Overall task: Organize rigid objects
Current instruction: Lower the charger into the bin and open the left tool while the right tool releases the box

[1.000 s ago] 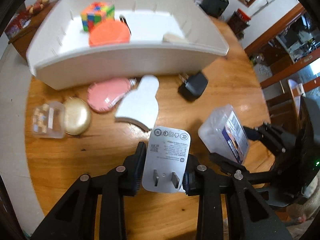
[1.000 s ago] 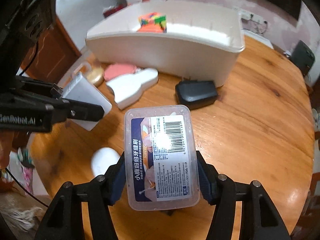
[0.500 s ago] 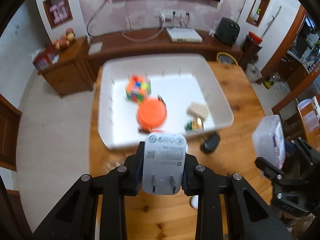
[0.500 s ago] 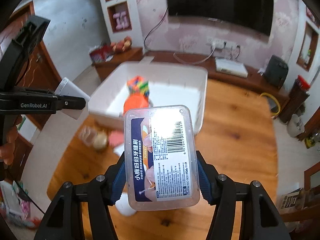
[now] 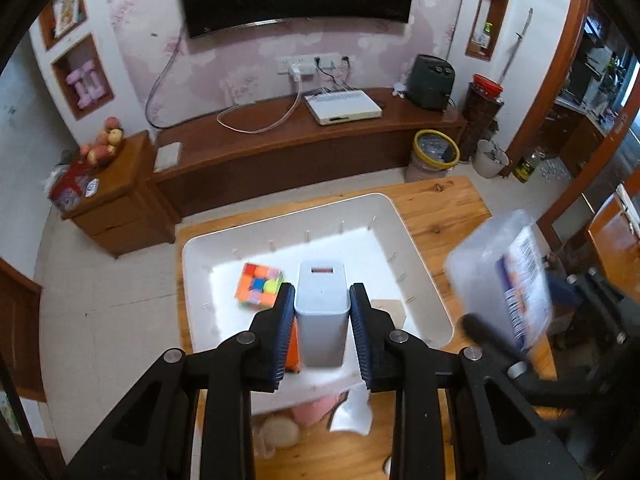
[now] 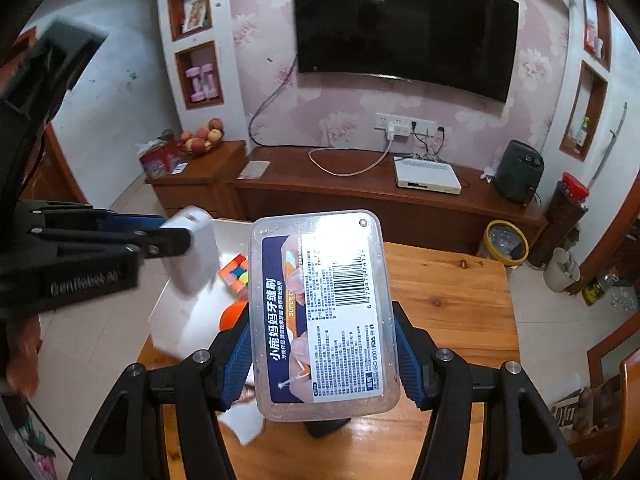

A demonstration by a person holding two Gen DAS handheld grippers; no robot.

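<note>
My left gripper (image 5: 322, 312) is shut on a white power adapter (image 5: 322, 316), held high above the white bin (image 5: 424, 280) on the wooden table. In the bin lie a colour cube (image 5: 259, 286), an orange disc partly hidden behind my finger, and a beige block (image 5: 390, 308). My right gripper (image 6: 324, 356) is shut on a clear plastic box (image 6: 324, 312) with a printed label, also raised above the table. In the right wrist view the left gripper (image 6: 176, 242) shows at the left with the adapter (image 6: 192, 252) over the bin (image 6: 176, 320).
On the table before the bin lie a pink round case (image 5: 316, 410), a white flat piece (image 5: 354, 412), a gold round case (image 5: 280, 432) and a black adapter (image 6: 326, 426). Beyond the table stand a low TV cabinet (image 5: 304, 140), a bucket (image 5: 434, 152) and a chair (image 5: 612, 236).
Both grippers have risen well above the table with their objects; the views now look down on the bin from high up, and more of the room shows. The left gripper's adapter has tilted end-on.
</note>
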